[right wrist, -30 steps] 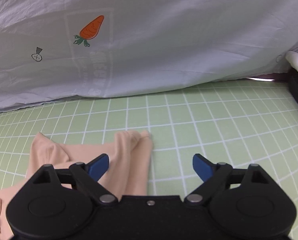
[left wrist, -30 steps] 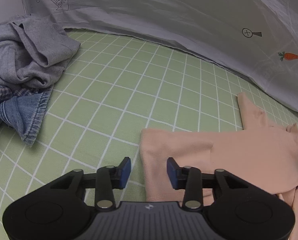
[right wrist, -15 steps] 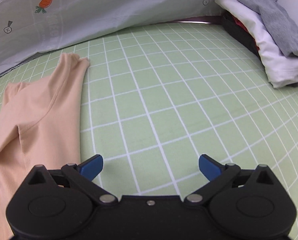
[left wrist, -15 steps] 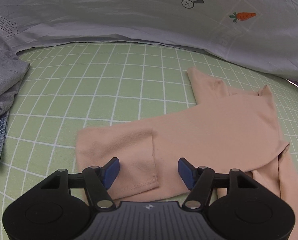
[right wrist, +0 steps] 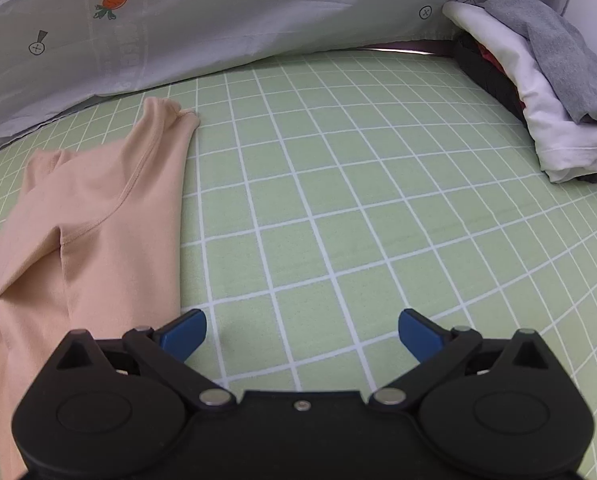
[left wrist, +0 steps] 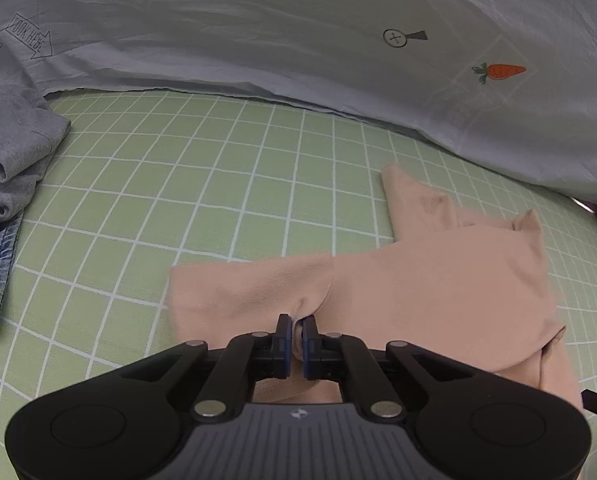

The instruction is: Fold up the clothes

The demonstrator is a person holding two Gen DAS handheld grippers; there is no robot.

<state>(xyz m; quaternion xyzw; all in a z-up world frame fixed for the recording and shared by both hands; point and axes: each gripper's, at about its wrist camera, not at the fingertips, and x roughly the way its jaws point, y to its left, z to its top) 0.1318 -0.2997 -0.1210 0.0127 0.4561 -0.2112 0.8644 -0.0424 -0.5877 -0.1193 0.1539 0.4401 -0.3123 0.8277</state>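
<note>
The fold is only started: the left gripper [left wrist: 297,338] is pinched on the peach-coloured soft knit shirt [left wrist: 438,296], half spread on the green checked cover [left wrist: 226,184], while the right gripper [right wrist: 301,330] waits with fingers wide apart, holding nothing.

The peach shirt [right wrist: 90,216] runs off the right-wrist view's left edge. The left gripper's [left wrist: 297,334] body hides its near hem
</note>
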